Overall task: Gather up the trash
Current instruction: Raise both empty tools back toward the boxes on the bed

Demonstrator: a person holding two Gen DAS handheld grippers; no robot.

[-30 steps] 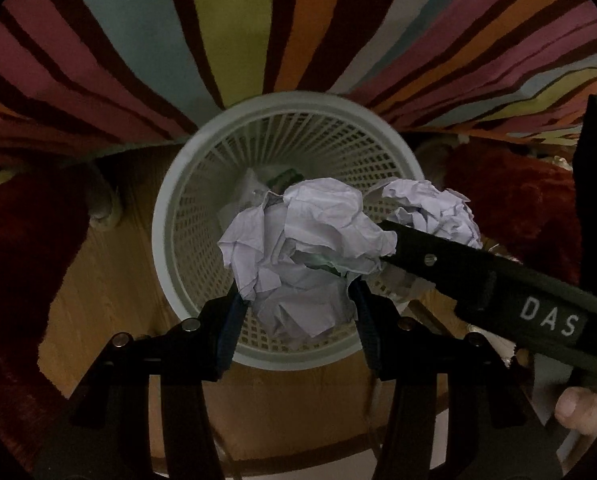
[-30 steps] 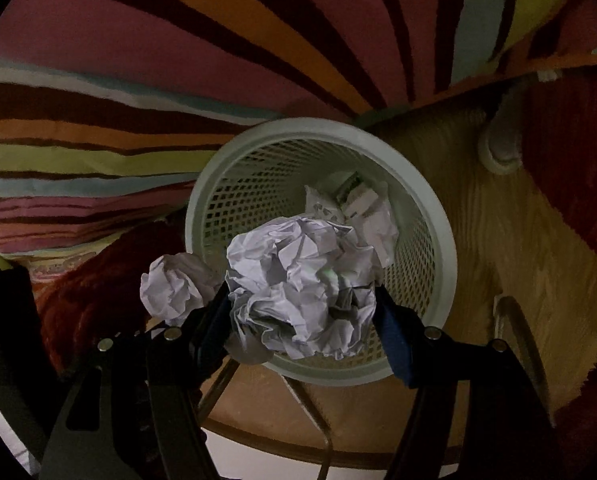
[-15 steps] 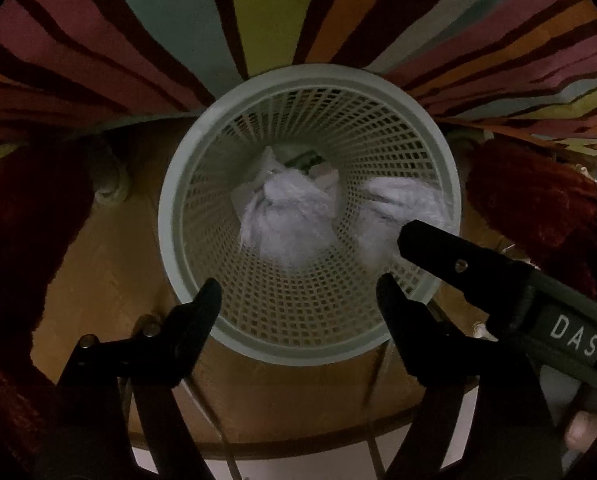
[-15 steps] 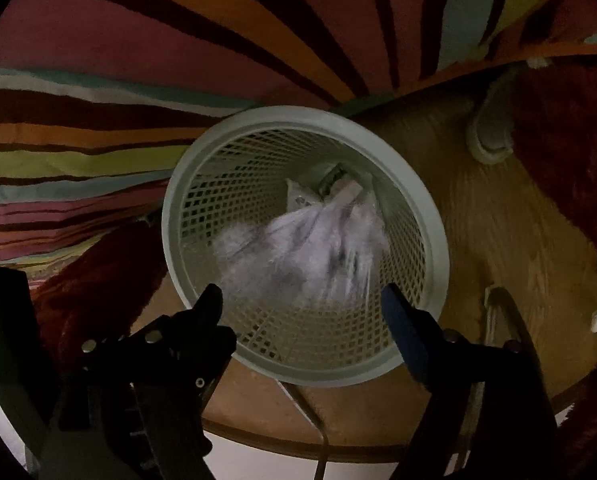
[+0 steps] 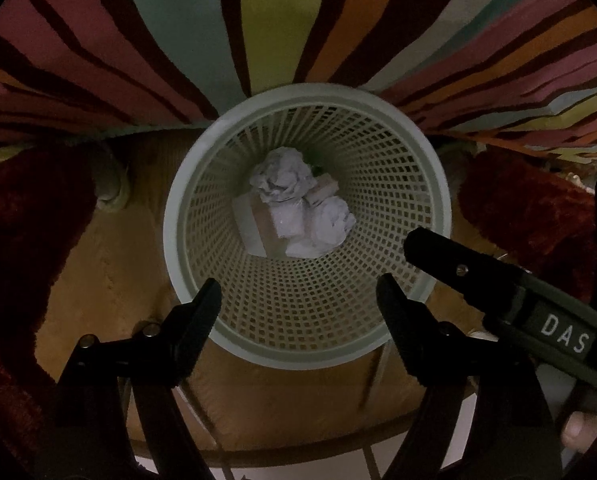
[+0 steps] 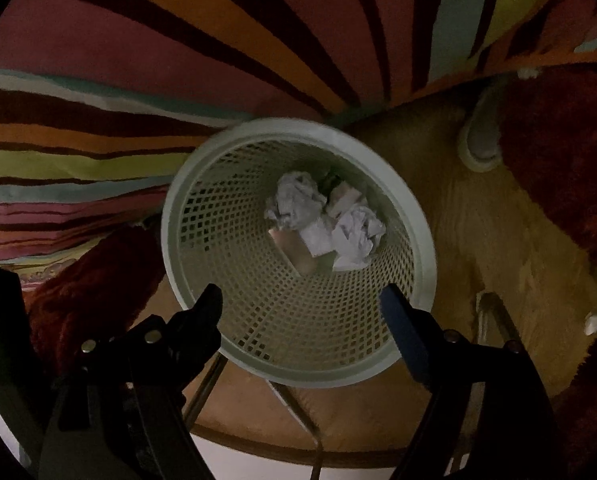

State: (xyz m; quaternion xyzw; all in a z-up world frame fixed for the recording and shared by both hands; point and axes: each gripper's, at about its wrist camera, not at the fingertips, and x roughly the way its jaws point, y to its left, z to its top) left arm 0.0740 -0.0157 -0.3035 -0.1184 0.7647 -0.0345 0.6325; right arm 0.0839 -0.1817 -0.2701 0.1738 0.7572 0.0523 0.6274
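Note:
A pale green mesh wastebasket (image 5: 234, 136) stands on the floor below both grippers; it also shows in the right wrist view (image 6: 298, 372). Two crumpled white paper balls (image 5: 284, 176) (image 5: 332, 220) lie at its bottom on flat cardboard scraps (image 5: 254, 220). The same balls show in the right wrist view (image 6: 296, 204) (image 6: 356, 232). My left gripper (image 5: 298, 300) is open and empty above the basket's near rim. My right gripper (image 6: 300, 306) is open and empty above it too; one of its fingers (image 5: 450, 256) reaches in from the right in the left wrist view.
A striped multicolour rug (image 5: 258, 40) lies beyond the basket. Dark red fluffy cushions (image 5: 22, 220) (image 5: 530, 216) flank it on a wooden floor (image 5: 110, 280). Thin metal legs (image 6: 206, 388) and a round wooden edge (image 5: 298, 444) sit below the grippers.
Both grippers opened and let go of their crumpled paper balls. The balls fell into the basket and now rest at its bottom.

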